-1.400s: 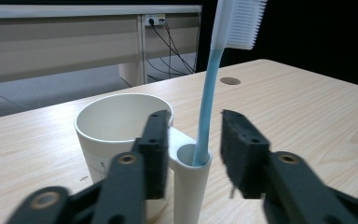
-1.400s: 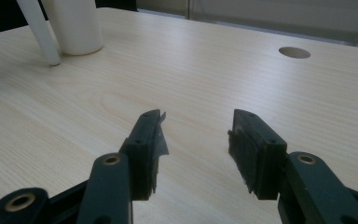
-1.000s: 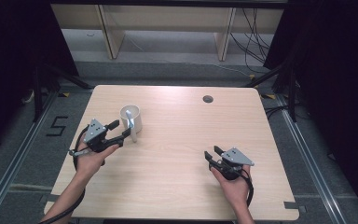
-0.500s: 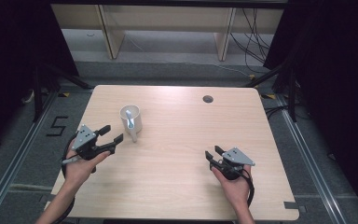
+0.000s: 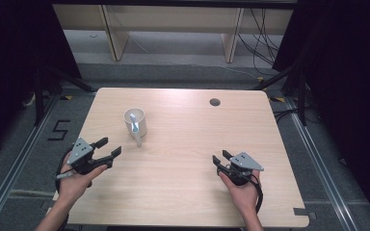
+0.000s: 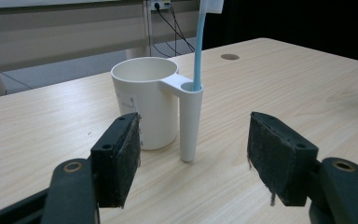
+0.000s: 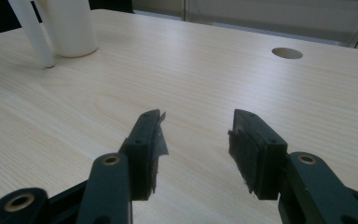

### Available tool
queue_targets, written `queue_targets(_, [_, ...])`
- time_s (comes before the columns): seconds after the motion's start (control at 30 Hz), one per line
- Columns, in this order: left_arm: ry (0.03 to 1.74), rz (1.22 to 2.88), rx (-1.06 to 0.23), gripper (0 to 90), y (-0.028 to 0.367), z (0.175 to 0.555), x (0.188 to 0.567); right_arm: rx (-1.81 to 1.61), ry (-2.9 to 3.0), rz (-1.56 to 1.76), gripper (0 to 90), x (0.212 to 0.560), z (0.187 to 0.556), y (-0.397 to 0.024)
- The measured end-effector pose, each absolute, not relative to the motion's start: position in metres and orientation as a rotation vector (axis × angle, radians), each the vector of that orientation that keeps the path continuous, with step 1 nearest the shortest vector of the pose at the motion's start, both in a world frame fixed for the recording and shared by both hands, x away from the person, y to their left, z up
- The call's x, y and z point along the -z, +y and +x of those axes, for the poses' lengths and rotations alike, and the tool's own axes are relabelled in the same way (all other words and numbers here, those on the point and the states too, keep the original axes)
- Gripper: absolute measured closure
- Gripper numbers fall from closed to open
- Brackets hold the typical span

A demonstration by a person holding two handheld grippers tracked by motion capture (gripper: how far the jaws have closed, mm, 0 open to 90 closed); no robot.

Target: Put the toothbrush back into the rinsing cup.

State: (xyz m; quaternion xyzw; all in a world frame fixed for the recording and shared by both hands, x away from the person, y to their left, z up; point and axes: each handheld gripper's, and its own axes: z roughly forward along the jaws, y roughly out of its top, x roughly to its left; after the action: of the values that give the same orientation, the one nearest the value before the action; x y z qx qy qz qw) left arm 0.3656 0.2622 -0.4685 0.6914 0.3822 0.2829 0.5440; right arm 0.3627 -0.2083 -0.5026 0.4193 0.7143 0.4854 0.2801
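A white cup (image 5: 135, 122) (image 6: 145, 104) stands upright on the table's left half. A hollow tube handle on its side holds a light blue toothbrush (image 6: 198, 45) (image 5: 134, 126). My left gripper (image 5: 109, 147) (image 6: 193, 161) is open, a short way in front of the cup at the table's left edge, jaws empty. My right gripper (image 5: 221, 157) (image 7: 196, 151) is open near the front right, resting low over bare wood. The cup (image 7: 70, 27) stands far off at the top left of the right gripper view.
The wooden table (image 5: 188, 163) has a round cable hole (image 5: 215, 102) (image 7: 286, 52) at the back right. Shelving (image 5: 173, 24) and cables (image 5: 265, 38) lie beyond the far edge. Dark curtains flank both sides.
My left gripper has drawn back from the cup toward the table's front left, leaving the cup standing free. The right gripper has stayed put.
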Motion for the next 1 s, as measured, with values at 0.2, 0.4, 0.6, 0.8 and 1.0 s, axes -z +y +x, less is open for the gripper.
queue_targets(0.2, [0.933, 1.63, -0.683, 34.0, 0.273, 0.356, 0.476, -1.308, 1.916, 1.115, 53.4, 0.504, 0.364, -0.209])
queue_targets(0.4, [0.976, 1.631, -0.691, 33.9, 0.286, 0.346, 0.486, -1.309, 1.924, 1.114, 53.4, 0.504, 0.364, -0.208])
queue_targets(0.6, [1.014, 1.634, -0.697, 33.5, 0.296, 0.339, 0.497, -1.317, 1.924, 1.127, 53.4, 0.505, 0.363, -0.208])
queue_targets(0.8, [1.029, 1.615, -0.7, 33.5, 0.302, 0.337, 0.509, -1.31, 1.922, 1.122, 53.4, 0.505, 0.364, -0.209])
queue_targets(1.0, [1.036, 1.61, -0.708, 33.5, 0.303, 0.338, 0.516, -1.305, 1.919, 1.122, 53.4, 0.505, 0.364, -0.209])
